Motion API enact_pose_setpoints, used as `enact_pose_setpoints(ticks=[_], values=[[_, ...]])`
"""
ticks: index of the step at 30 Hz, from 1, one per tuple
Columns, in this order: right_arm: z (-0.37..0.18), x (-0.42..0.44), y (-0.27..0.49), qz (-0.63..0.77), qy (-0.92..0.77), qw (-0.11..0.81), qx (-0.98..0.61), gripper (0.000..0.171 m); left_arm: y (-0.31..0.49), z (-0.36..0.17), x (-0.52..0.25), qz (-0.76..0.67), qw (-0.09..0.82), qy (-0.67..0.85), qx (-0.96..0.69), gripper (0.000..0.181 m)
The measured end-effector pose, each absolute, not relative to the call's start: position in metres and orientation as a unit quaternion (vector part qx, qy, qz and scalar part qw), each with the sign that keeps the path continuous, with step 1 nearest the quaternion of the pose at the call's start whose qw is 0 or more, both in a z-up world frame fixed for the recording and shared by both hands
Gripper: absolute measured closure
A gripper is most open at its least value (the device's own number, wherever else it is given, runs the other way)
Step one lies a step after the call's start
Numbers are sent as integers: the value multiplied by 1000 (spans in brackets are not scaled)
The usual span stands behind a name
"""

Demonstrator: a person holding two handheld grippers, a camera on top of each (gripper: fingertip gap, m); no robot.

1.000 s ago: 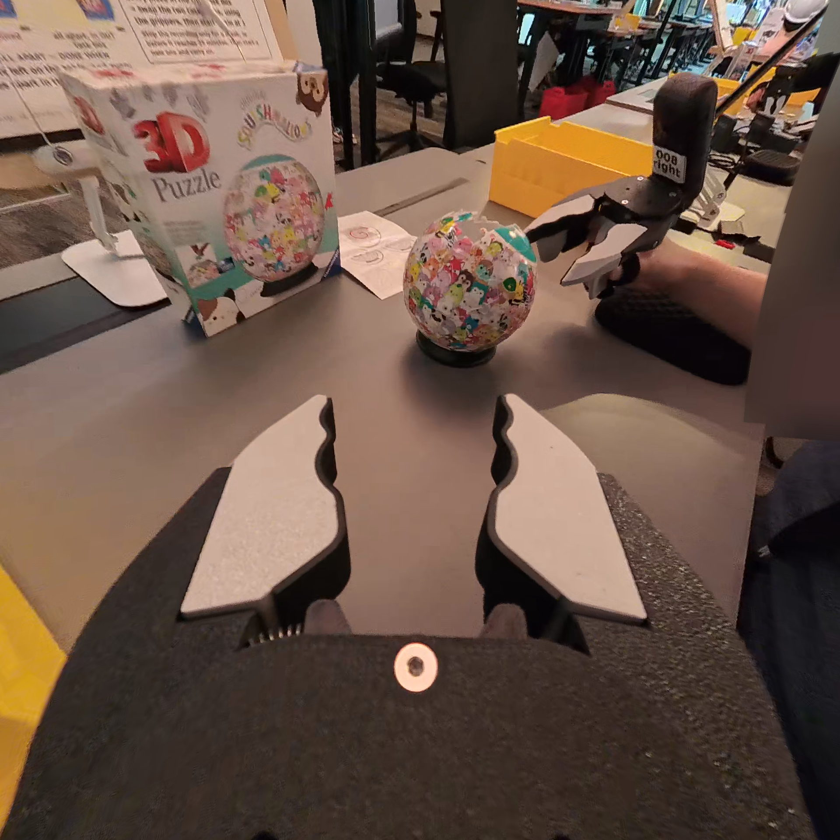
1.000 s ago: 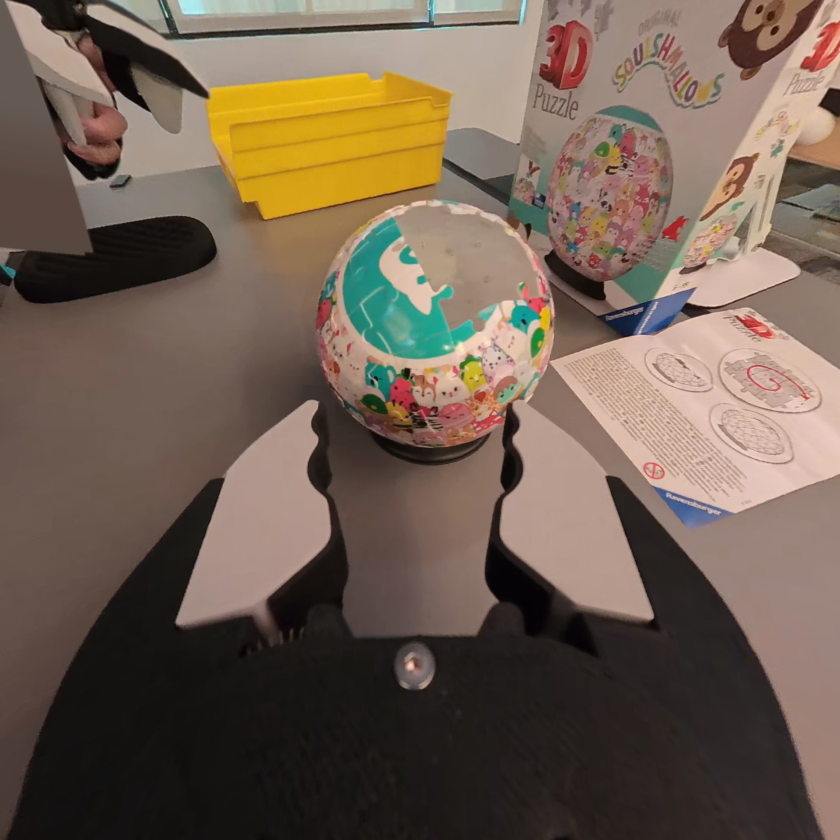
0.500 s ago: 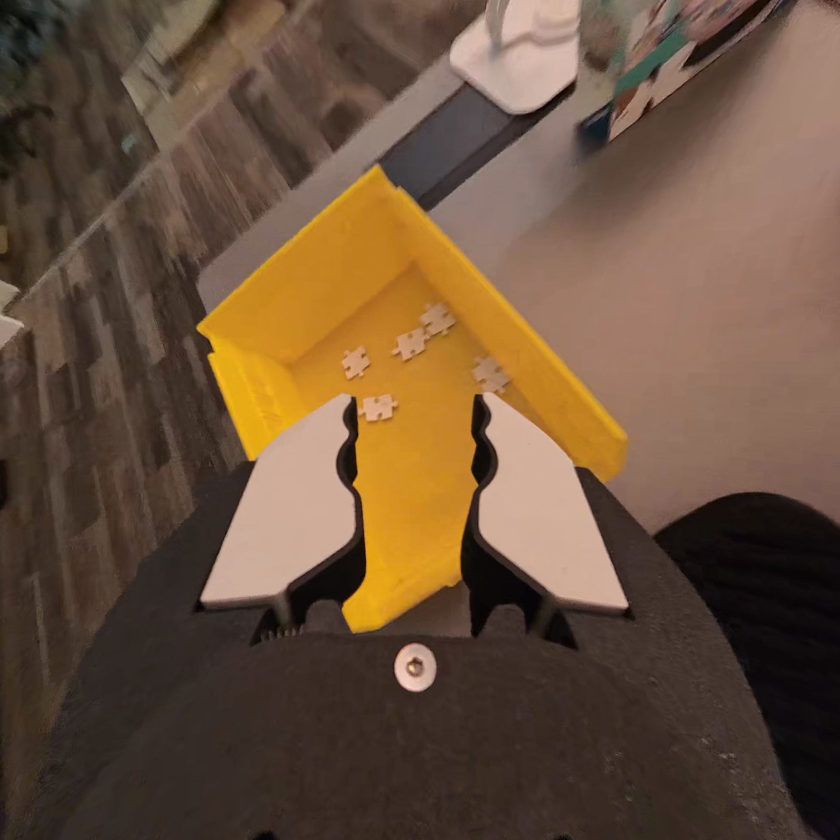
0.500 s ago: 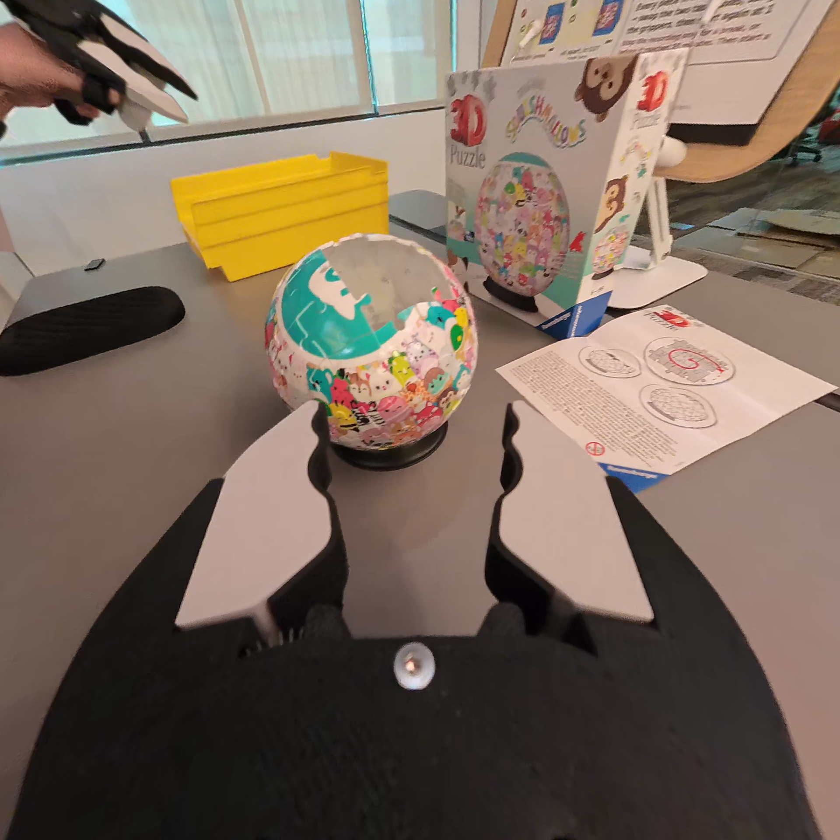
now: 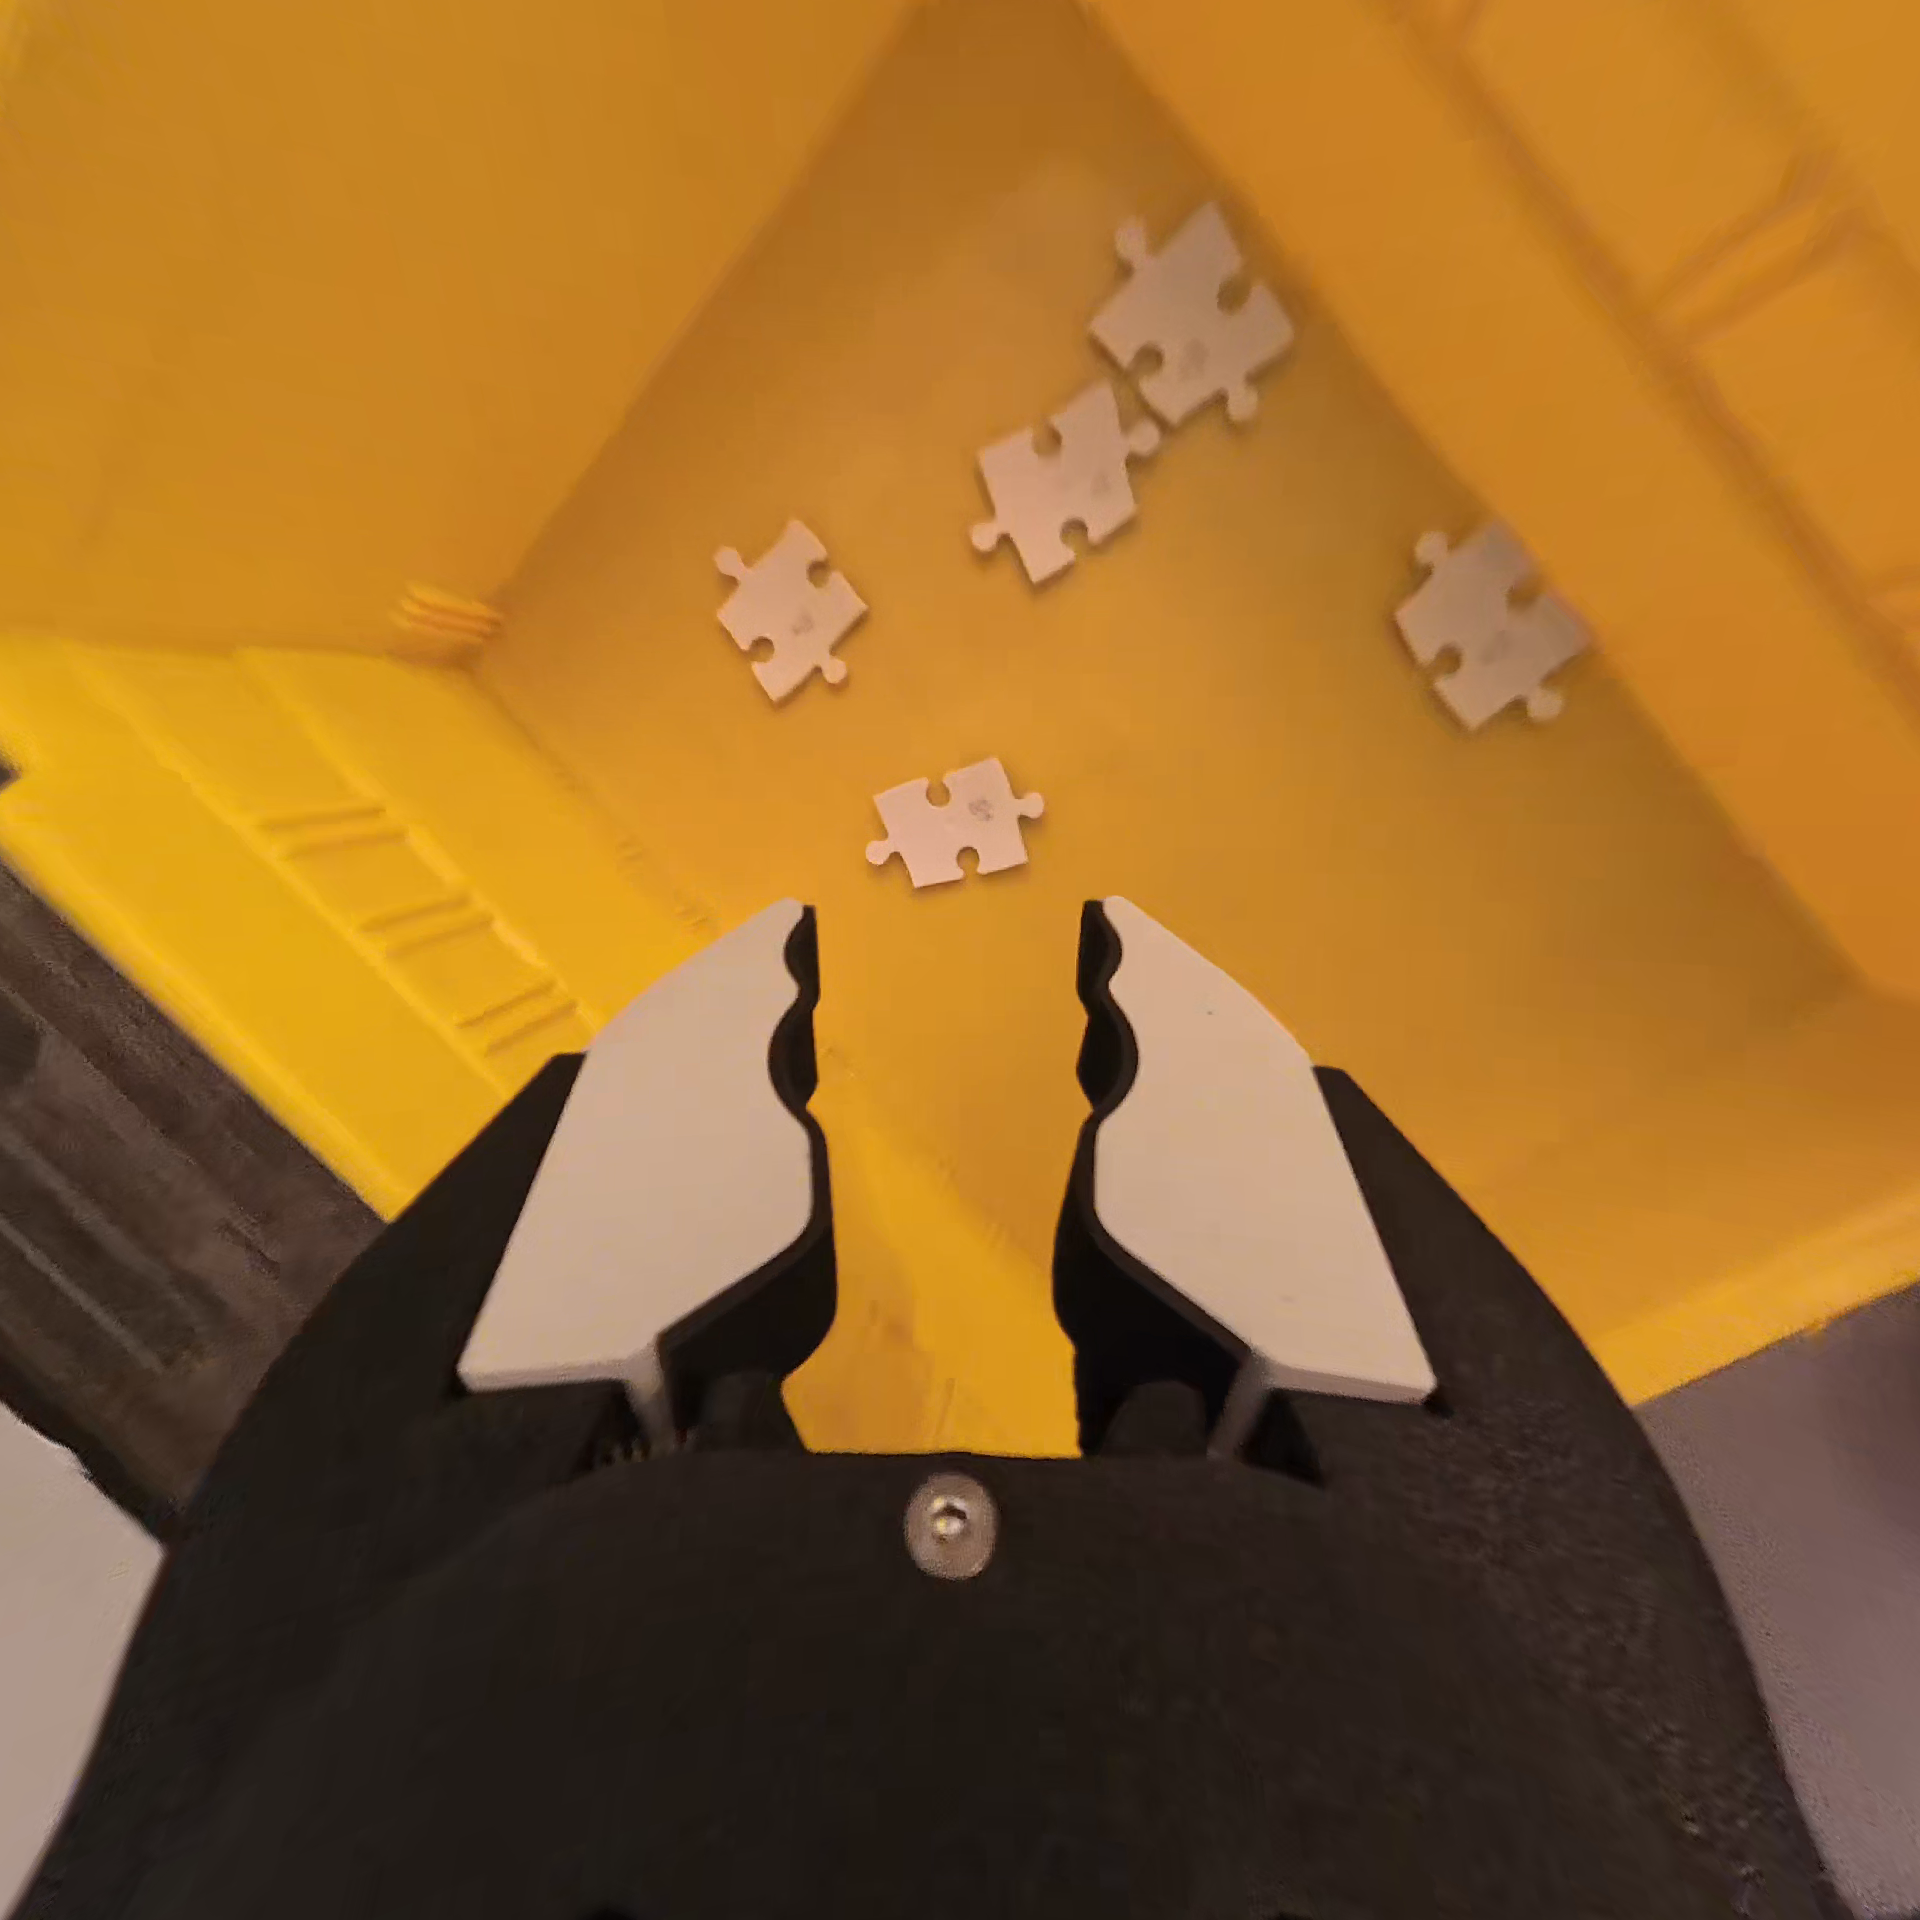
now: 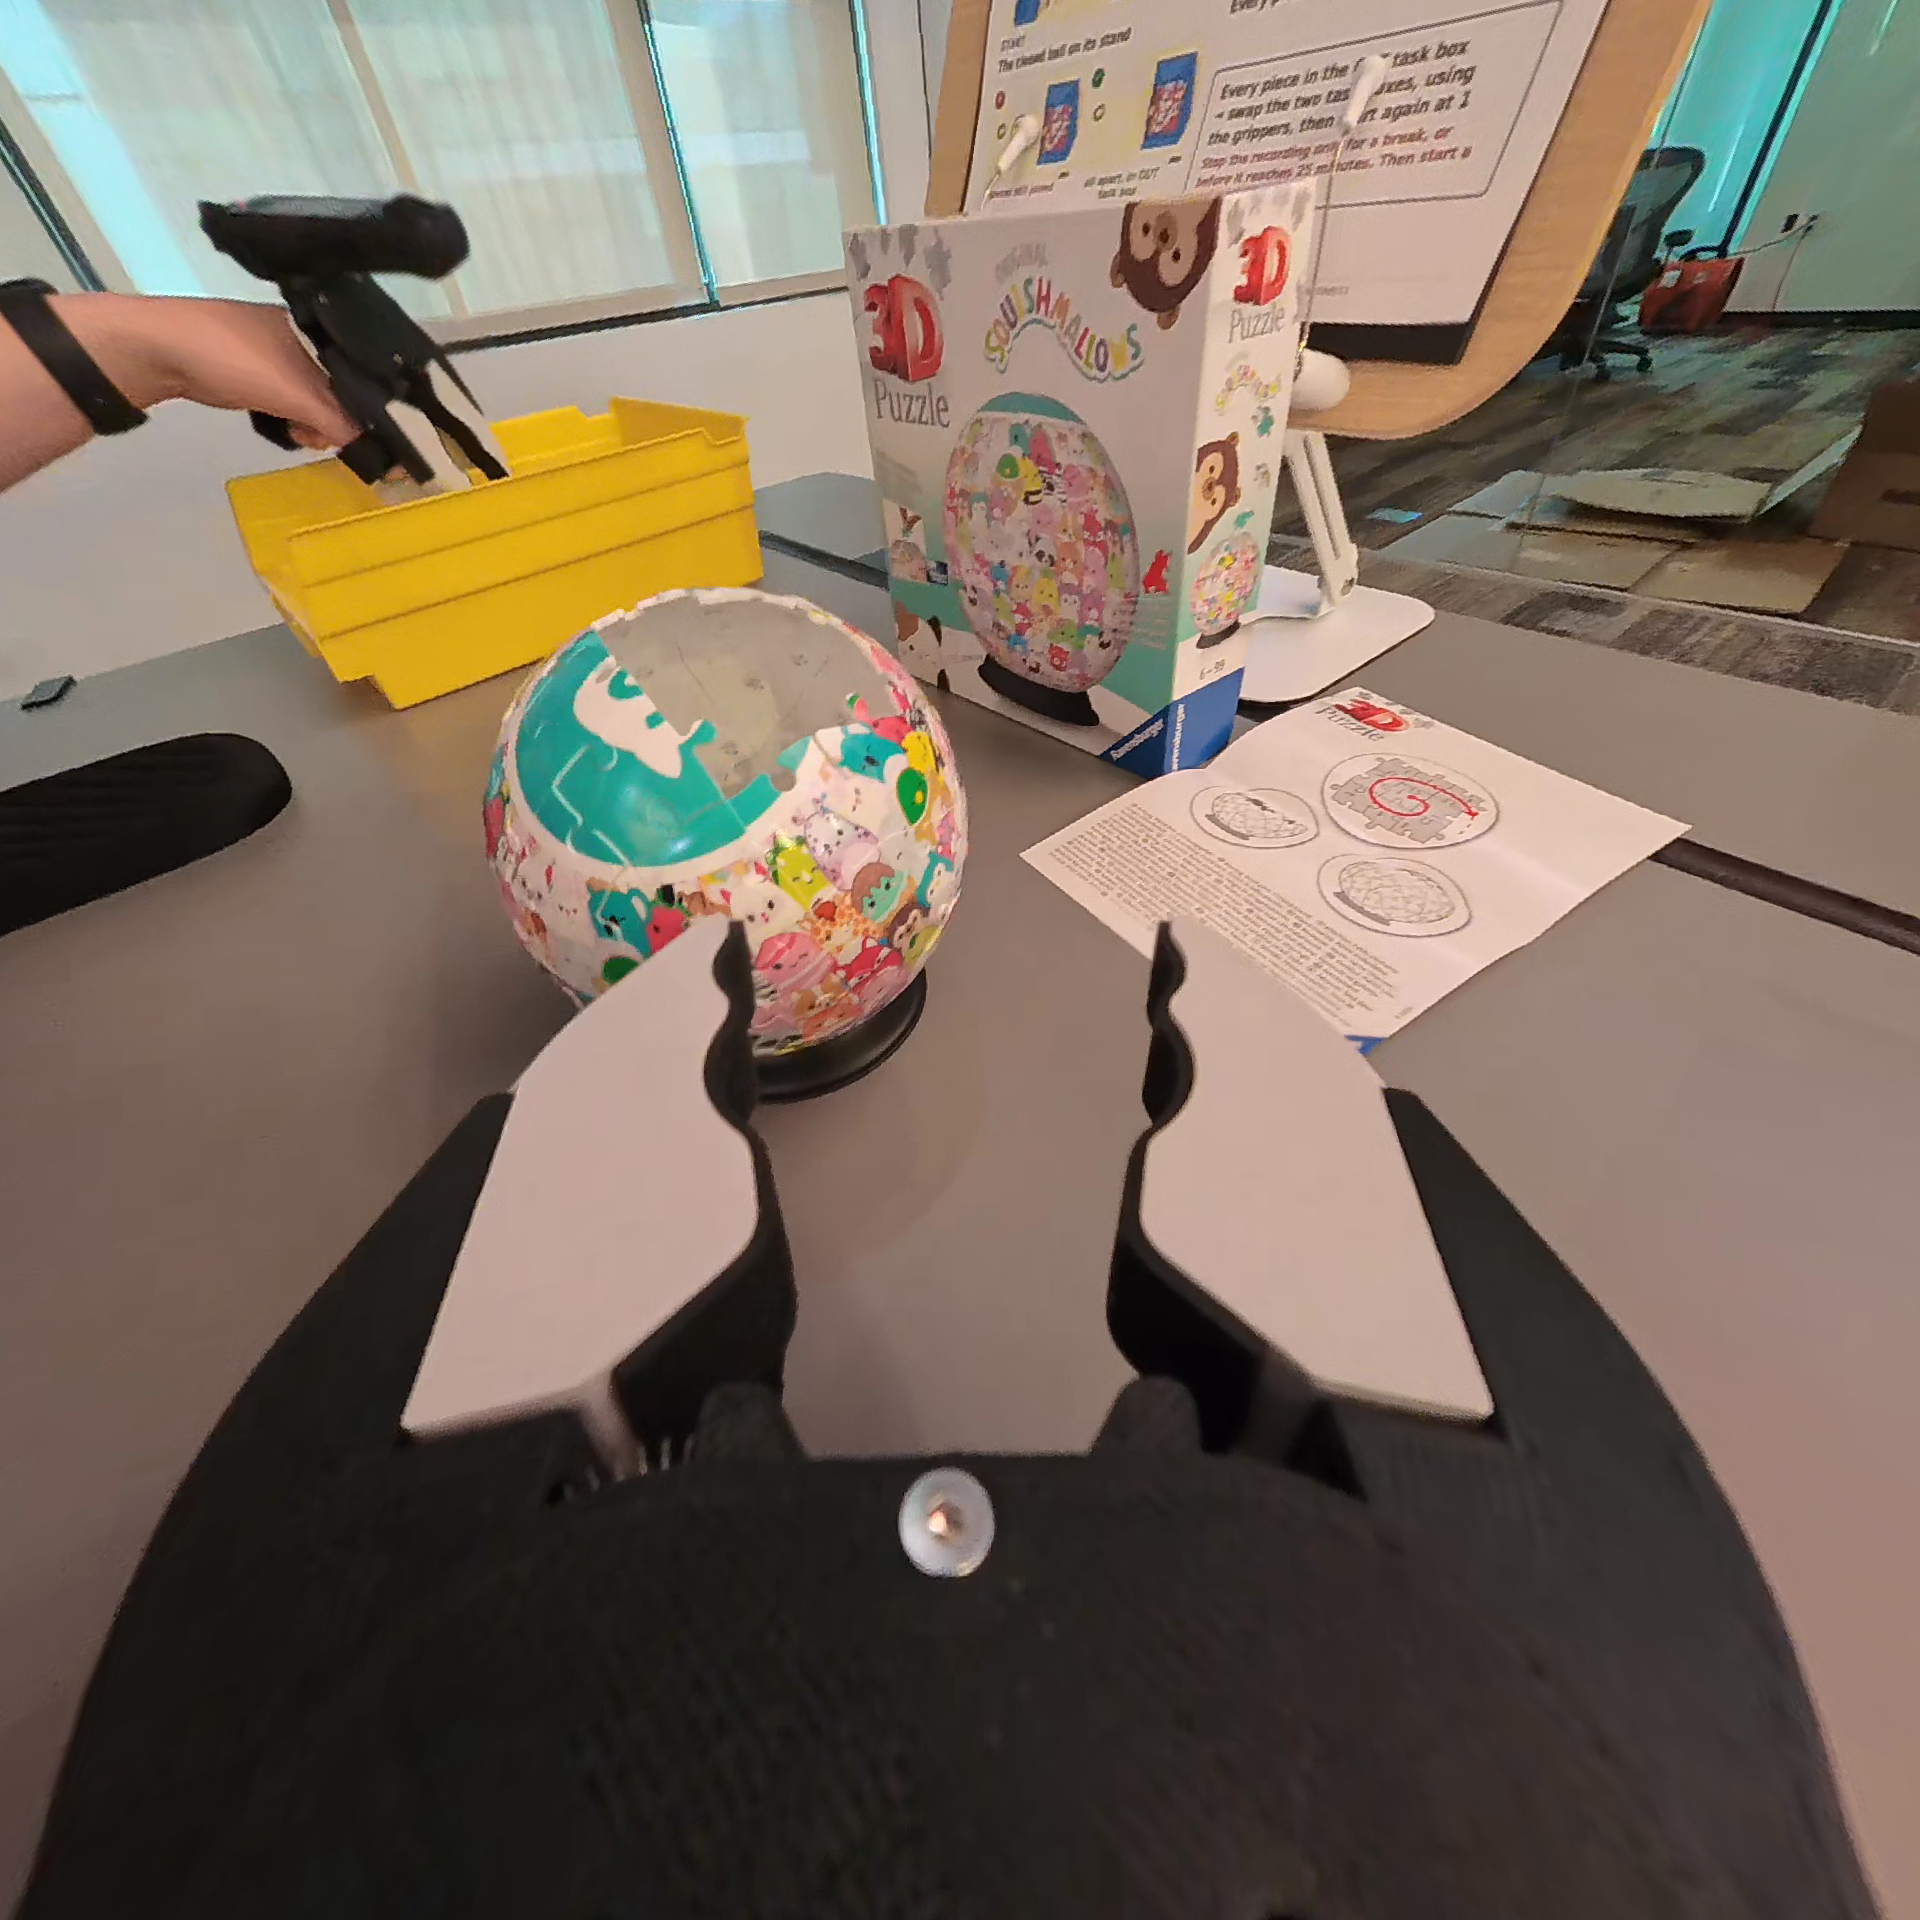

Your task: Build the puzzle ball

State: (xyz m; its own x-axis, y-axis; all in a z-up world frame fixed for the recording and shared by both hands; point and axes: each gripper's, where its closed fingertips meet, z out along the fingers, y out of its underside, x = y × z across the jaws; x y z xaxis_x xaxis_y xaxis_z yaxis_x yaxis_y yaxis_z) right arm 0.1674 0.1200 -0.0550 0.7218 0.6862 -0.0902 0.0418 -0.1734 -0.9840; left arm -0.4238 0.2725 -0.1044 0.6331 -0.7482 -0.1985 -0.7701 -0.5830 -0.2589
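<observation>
The puzzle ball (image 6: 727, 821) sits on a black stand (image 6: 852, 1049) on the grey table, with a gap of missing pieces at its top. My right gripper (image 6: 945, 935) is open and empty, just in front of the ball. My left gripper (image 5: 945, 909) is open and empty, reaching down into the yellow bin (image 5: 1299, 1039). Several grey puzzle pieces lie face down on the bin floor; the nearest piece (image 5: 954, 821) is just ahead of the fingertips. The left gripper also shows in the right wrist view (image 6: 436, 457), dipped into the bin (image 6: 540, 582).
The puzzle box (image 6: 1070, 468) stands behind the ball on the right. An instruction sheet (image 6: 1351, 862) lies flat to the right. A black wrist rest (image 6: 125, 810) lies at the left. A white lamp base (image 6: 1340, 623) sits behind the box. The nearest piece (image 5: 954, 821) is about 5 cm from my left fingertips.
My left gripper has swung away from the ball and gone down into the yellow bin, close over the pieces. My right gripper has drawn back a little from the ball and stays open.
</observation>
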Motion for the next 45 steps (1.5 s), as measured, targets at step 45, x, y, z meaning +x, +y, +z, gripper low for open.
enact_pose_setpoints(ticks=[45], values=[[23,34,60,349,-374,600,-615,113,72,58,-149,-408,427,560,-581,157]])
